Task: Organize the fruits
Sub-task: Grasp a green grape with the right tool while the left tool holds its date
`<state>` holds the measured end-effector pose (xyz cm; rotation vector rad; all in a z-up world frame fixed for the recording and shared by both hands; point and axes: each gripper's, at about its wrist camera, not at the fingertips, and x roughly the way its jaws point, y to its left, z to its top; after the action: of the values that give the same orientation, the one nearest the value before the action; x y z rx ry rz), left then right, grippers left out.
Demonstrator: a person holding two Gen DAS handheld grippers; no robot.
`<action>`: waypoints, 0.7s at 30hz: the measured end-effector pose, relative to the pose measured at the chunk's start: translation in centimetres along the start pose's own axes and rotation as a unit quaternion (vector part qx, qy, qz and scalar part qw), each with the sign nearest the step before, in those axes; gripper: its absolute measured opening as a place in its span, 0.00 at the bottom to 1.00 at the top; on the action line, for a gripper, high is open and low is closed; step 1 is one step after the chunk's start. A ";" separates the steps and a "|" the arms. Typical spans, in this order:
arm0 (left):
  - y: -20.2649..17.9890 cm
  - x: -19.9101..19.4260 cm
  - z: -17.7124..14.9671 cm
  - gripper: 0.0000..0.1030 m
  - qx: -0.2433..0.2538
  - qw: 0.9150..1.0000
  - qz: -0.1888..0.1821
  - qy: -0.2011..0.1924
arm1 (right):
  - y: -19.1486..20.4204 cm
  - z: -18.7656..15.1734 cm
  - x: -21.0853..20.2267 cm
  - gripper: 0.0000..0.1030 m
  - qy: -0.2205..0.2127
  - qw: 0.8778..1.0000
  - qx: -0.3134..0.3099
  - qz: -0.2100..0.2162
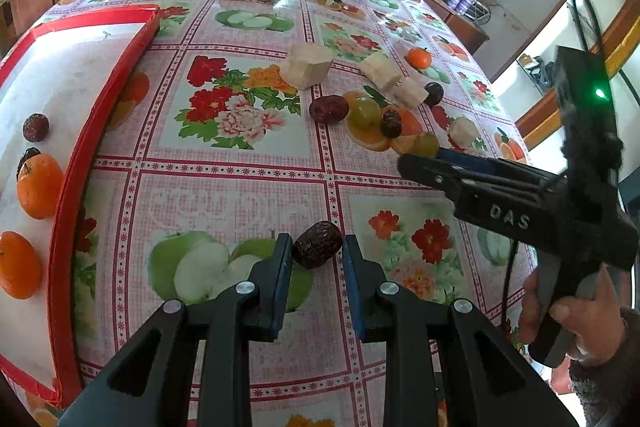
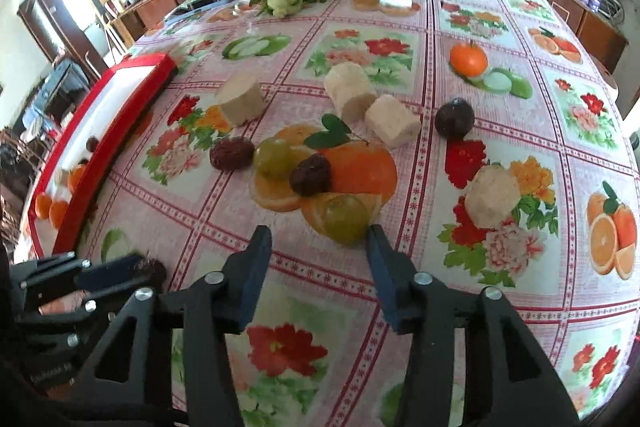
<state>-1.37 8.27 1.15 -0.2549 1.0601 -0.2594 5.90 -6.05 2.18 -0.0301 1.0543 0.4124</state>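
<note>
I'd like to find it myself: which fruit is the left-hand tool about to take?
Start at the red tray, then look right to the left gripper. Between its open fingers lies a wrinkled dark-red date, alone, apart from the fruit cluster further back.

Daylight from the windows behind the table, bright overall; I get glare off the glossy tablecloth [image 1: 224, 195] and the white tray [image 1: 60, 67] floor is blown out. Heavy fisheye bend with dark corners. Left gripper [image 2: 116, 273] is smeared in the right view.
</note>
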 end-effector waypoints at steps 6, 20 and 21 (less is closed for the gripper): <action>0.0 0.0 -0.1 0.24 0.000 1.000 -0.002 0.001 | 1.6 0.3 1.0 0.87 0.018 0.999 -0.029 0.012; 0.1 0.0 -0.1 0.24 -0.001 1.000 -0.005 0.001 | 1.9 0.1 2.0 1.00 0.036 0.996 -0.063 -0.047; 0.0 0.0 -0.2 0.24 -0.001 1.000 -0.005 0.001 | 1.9 0.2 2.0 1.00 0.038 0.996 -0.065 -0.049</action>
<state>-1.52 8.31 1.09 -0.2606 1.0617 -0.2671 6.28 -3.63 0.90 -0.2152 1.0951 0.3927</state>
